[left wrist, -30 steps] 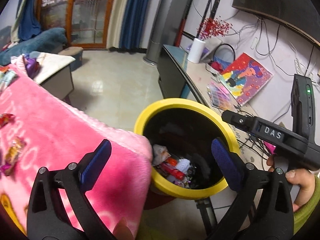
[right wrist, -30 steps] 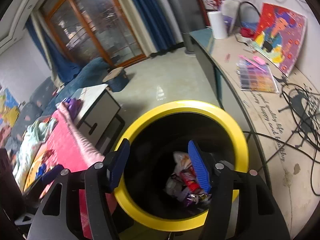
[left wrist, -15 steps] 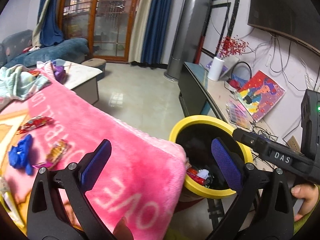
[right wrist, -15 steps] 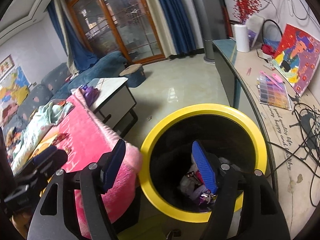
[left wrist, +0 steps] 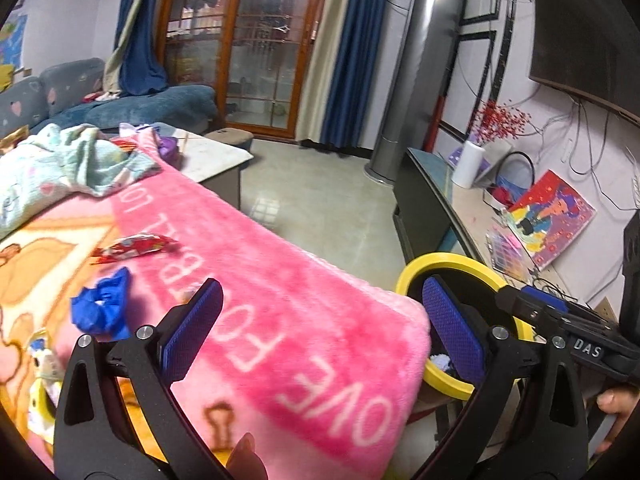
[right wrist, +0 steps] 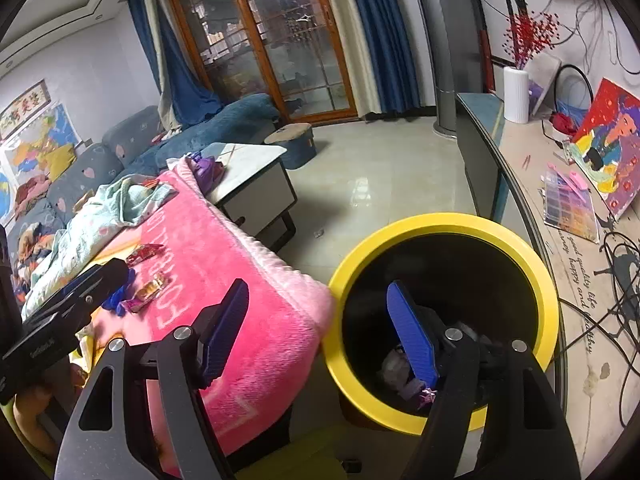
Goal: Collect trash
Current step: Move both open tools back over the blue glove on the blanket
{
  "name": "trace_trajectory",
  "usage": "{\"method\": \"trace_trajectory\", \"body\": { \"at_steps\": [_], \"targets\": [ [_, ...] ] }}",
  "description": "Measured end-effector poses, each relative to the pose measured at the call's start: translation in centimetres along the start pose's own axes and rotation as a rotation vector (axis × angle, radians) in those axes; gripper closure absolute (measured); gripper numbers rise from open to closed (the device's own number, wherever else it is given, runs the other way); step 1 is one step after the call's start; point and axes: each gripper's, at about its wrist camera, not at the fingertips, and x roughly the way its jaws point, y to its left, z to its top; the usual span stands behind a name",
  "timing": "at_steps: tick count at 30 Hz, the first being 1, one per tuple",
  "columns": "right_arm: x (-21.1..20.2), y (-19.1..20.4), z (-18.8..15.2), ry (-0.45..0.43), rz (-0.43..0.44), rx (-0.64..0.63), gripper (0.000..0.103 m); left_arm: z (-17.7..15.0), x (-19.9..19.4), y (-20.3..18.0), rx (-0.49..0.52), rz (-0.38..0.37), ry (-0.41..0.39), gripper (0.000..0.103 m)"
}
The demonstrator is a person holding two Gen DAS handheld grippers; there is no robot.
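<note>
A yellow-rimmed black bin (right wrist: pixel 532 256) (left wrist: pixel 452 259) holds wrappers at its bottom. It stands beside a pink blanket (left wrist: pixel 280 300) (right wrist: pixel 224 256) strewn with trash: a red wrapper (left wrist: pixel 134 246) (right wrist: pixel 144 251), a crumpled blue piece (left wrist: pixel 102 308) and small candy wrappers (right wrist: pixel 148 292). My left gripper (left wrist: pixel 320 328) hovers open over the blanket's corner with nothing between its blue pads. My right gripper (right wrist: pixel 320 332) straddles the blanket's edge and the bin's rim; its jaws are opening and empty. The other gripper's body shows at each view's edge.
A low white-topped table (right wrist: pixel 248 160) and a blue sofa (right wrist: pixel 224 120) lie beyond the blanket. Crumpled light fabric (left wrist: pixel 60 160) covers the blanket's far end. A long sideboard (right wrist: pixel 520 184) with cables, a painting (right wrist: pixel 608 148) and a white roll (right wrist: pixel 516 94) runs along the right wall.
Both grippers have swung left and up from above the bin toward the blanket. More of the blanket and its wrappers now shows; the bin has slid right. The right jaws have widened slightly.
</note>
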Motion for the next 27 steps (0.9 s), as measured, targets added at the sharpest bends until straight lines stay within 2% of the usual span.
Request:
{"method": "trace_trajectory", "body": {
  "at_steps": [27],
  "targets": [
    [1.2, 10.7, -0.8, 0.035, 0.120, -0.189, 0.028, 0.0, -4.7, 9.8, -0.116, 0.214, -0.104, 0.011]
  ]
}}
